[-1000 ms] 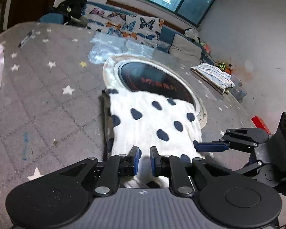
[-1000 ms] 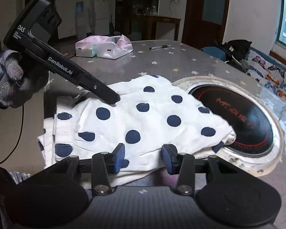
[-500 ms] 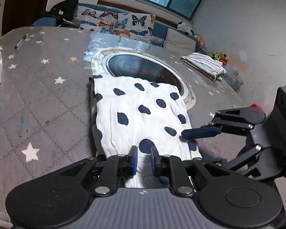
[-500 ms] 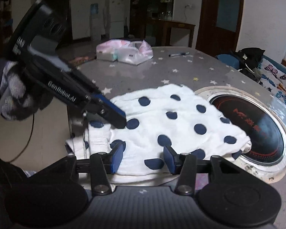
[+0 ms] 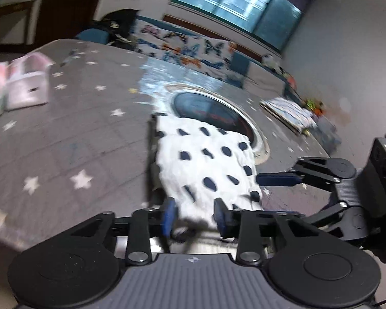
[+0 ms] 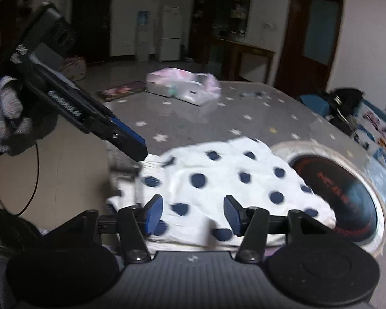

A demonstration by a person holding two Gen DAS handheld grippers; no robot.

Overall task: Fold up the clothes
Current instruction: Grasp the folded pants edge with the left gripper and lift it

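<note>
— While both views are soft with blur, what can you count on the surface (image 5: 64,141)?
— One polka-dot garment (image 5: 208,164), one round burner (image 6: 342,193) set into the top, and two pale boxes in pink wrapping (image 6: 185,87). A dark pen-like item lies past the boxes, too blurred to name surely.
— What is the garment like?
— White, crinkled cloth with dark blue dots, folded into a rough rectangle of several layers. Its far corner lies over the burner's rim; the rest lies on the side of the burner nearest the cameras, reaching the surface's edge.
— And the burner itself?
— A dark glassy disc with reddish markings inside a pale worn ring. Around it the cover is grey, quilted in diamonds, scattered with white stars.
— How do the tools stand?
— The left hand-held gripper (image 5: 193,217) points downward at the garment's near end, away from the burner. Its blue pads (image 5: 168,216) are parting, with cloth bunched between them but not pinched. A hand in a speckled knit glove (image 6: 7,123) grips its handle.
— The other?
— The right hand-held gripper (image 6: 193,215) tilts down over the garment's long edge, burner to its right. Its jaws are opening too, well apart, with the cloth lying under the gap, unclamped.
</note>
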